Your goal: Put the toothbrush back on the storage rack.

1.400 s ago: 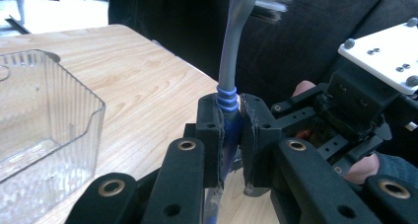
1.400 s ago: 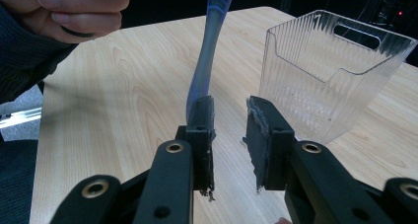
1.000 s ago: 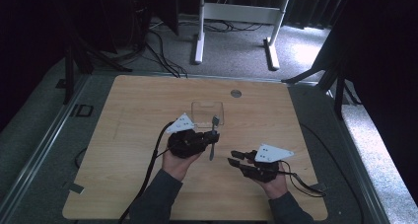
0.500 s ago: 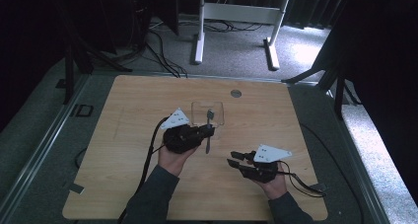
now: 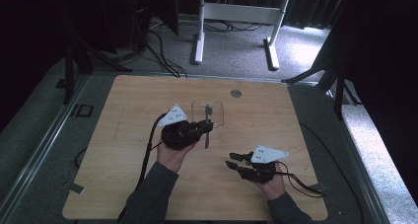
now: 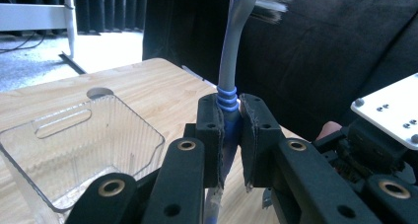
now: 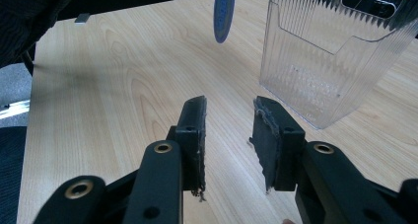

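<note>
Toothbrush (image 6: 227,71) — clamped between left gripper (image 6: 231,130) pads

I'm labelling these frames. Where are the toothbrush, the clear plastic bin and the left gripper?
toothbrush (image 6: 227,61), left gripper view, on its grey neck.
clear plastic bin (image 7: 315,71), right gripper view, on its ribbed front wall.
left gripper (image 6: 230,135), left gripper view, midway between its fingers.

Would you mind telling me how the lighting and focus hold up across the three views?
High view: dim, with dark corners. Left gripper view: toothbrush bristles blurred, bright floor behind. Right gripper view: evenly lit, clear container sharp, nearest jaw parts soft.
</note>
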A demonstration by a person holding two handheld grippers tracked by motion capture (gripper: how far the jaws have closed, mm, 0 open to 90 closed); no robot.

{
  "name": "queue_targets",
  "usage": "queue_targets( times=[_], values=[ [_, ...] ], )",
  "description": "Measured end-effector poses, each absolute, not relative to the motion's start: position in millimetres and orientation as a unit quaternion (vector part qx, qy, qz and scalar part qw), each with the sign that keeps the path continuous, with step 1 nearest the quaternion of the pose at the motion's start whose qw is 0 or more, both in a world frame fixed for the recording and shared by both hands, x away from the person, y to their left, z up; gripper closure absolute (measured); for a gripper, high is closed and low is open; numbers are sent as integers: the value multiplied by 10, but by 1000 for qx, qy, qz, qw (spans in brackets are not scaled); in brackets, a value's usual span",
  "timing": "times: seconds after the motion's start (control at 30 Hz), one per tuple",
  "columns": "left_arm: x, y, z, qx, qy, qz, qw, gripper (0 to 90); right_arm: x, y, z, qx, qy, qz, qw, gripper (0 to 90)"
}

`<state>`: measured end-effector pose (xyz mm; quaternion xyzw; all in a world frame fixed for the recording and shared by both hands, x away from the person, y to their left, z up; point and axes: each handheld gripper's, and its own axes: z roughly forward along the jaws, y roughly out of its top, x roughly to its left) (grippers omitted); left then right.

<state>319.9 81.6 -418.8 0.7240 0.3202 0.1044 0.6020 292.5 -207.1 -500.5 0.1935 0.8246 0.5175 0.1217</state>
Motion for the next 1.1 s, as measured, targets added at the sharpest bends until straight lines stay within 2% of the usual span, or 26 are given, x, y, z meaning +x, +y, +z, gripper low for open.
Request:
queue_targets(
  times=[1.1],
  values=[
    [3442,929,-4133,712,326,126,609,798,2927,-2036,-5053,189,831,511,113,648]
  ],
)
